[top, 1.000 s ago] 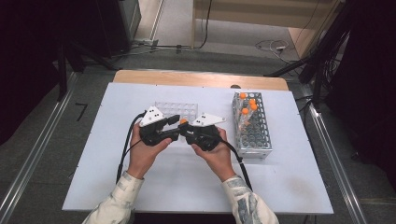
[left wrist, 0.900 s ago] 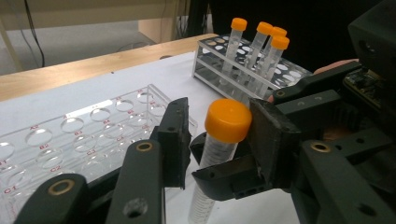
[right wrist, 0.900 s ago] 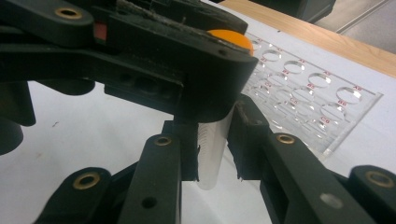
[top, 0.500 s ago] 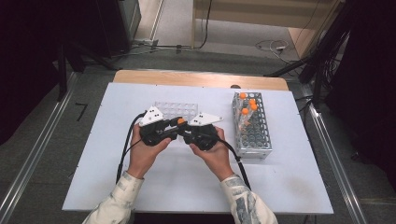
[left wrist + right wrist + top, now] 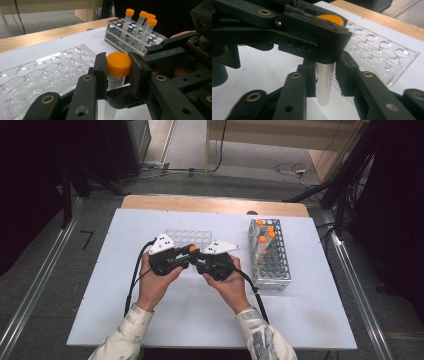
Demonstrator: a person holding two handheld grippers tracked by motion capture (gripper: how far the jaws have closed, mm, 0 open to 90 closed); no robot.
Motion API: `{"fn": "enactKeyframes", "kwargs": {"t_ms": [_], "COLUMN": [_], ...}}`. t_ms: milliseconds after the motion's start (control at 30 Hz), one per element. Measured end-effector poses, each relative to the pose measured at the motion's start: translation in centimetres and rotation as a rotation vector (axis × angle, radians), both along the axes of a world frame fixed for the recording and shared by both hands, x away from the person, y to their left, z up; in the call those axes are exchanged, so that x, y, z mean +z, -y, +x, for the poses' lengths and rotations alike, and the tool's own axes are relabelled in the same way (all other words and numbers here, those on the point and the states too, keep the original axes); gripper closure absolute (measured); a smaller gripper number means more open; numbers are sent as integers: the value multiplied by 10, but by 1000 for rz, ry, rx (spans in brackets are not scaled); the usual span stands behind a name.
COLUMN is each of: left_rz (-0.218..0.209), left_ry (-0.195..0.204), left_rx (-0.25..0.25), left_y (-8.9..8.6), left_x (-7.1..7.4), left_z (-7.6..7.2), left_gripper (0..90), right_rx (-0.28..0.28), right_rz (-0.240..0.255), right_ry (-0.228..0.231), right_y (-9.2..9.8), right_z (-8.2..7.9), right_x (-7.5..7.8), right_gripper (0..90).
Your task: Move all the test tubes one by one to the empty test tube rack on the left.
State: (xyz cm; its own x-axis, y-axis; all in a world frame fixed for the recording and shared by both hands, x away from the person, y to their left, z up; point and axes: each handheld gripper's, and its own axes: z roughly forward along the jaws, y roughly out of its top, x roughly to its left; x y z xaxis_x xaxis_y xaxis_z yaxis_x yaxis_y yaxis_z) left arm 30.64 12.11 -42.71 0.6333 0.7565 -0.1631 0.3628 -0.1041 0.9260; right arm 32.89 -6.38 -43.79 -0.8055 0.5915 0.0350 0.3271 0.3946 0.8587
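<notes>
So the left gripper (image 5: 117, 72) is clamping down on the orange cap (image 5: 119, 64) of a clear tube (image 5: 192, 249); its jaws have just been closing, and both pads are pressing on the cap's sides now. The tube's body is hanging straight down below that gripper.

Moving right, the right gripper (image 5: 325, 78) is sitting lower on the same tube (image 5: 325, 83), with its jaws to either side of the clear body. They've just been opening a touch, and I'm seeing small gaps beside the tube wall, so I'd say it's letting go, not gripping.

Looks to me like a handover in progress: the left side is taking the tube, and the right isn't fully clear yet.

Just beyond the left gripper, the clear acrylic rack (image 5: 42, 72) is sitting with every hole empty. Further right, past the right gripper, the metal wire rack (image 5: 270, 254) is holding four more orange-capped tubes (image 5: 140, 25). So nothing's moved over yet, and nearly all the job is still to do.
</notes>
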Motion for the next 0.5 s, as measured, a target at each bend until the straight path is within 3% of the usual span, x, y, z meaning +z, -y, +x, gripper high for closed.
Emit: {"fn": "enactKeyframes", "kwargs": {"t_ms": [300, 500], "left_rz": [-15, -13], "left_ry": [0, -10], "left_rx": [27, 56], "left_y": [-10, -18], "left_x": [3, 5], "left_z": [1, 3], "left_gripper": [707, 707], "right_rx": [-12, -11], "right_rz": [34, 35], "right_ry": [-12, -5], "right_y": [11, 19], "right_z": [2, -1], "right_x": [3, 2], "right_gripper": [387, 305]}}
